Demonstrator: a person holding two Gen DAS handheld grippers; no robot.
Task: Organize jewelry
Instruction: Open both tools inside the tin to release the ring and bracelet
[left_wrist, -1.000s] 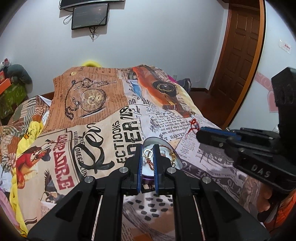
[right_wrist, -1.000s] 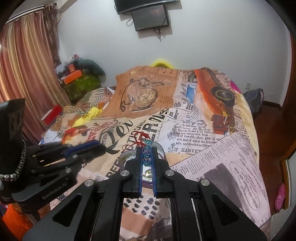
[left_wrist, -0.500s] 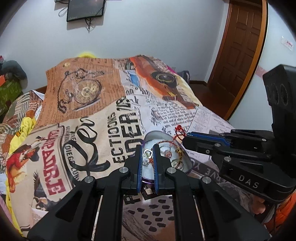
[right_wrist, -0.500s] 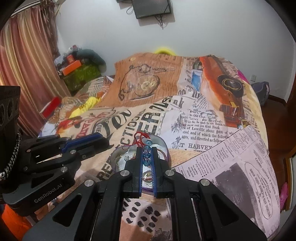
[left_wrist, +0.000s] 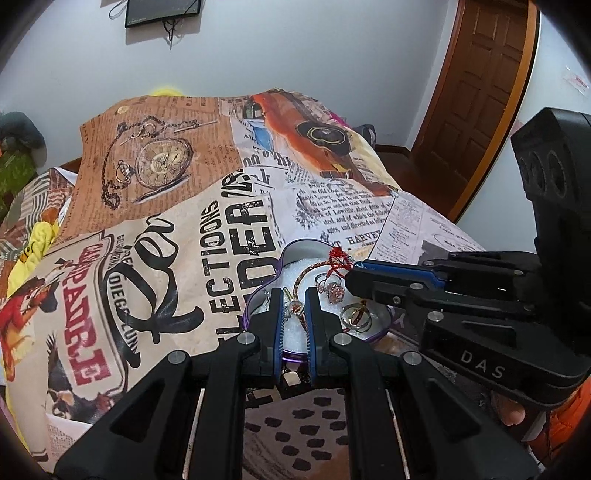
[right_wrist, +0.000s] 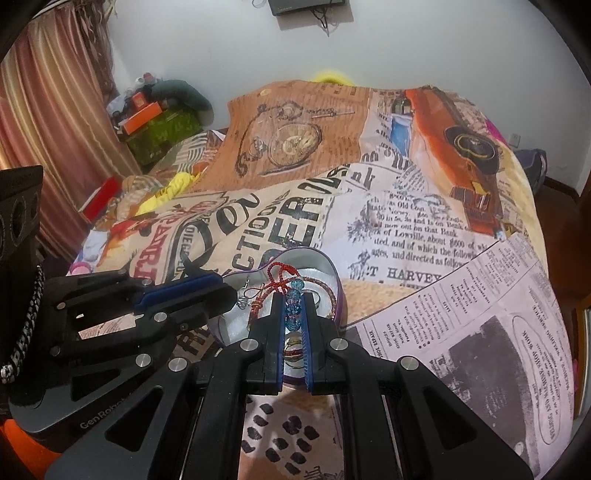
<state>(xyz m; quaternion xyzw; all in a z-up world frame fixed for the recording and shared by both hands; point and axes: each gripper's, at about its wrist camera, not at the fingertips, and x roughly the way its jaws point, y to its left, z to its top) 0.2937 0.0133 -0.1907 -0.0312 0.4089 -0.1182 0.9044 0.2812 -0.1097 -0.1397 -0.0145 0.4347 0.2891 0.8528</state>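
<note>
A heart-shaped purple tin (left_wrist: 274, 268) with a white lining lies on the bed; it also shows in the right wrist view (right_wrist: 334, 275). Inside lie rings (left_wrist: 355, 314), a pink stone earring (left_wrist: 334, 291) and a braided cord bracelet (left_wrist: 303, 277). My left gripper (left_wrist: 294, 306) hangs over the tin's near edge, shut on a small gold earring (left_wrist: 294, 305). My right gripper (right_wrist: 293, 314) is shut on a string of blue beads (right_wrist: 293, 308) with a red knotted cord (right_wrist: 280, 277), held over the tin. It enters the left wrist view (left_wrist: 443, 291) from the right.
The bed carries a newspaper-print cover (left_wrist: 221, 229) with a pocket-watch picture. A brown door (left_wrist: 484, 85) stands at the right. A curtain (right_wrist: 44, 122) and cluttered boxes (right_wrist: 155, 122) stand at the left. A dotted cloth (right_wrist: 288, 424) lies just below the tin.
Both grippers have moved down and forward over the tin. The right gripper has brought the blue beads closer to the tin's inside; the left gripper still pinches the small earring.
</note>
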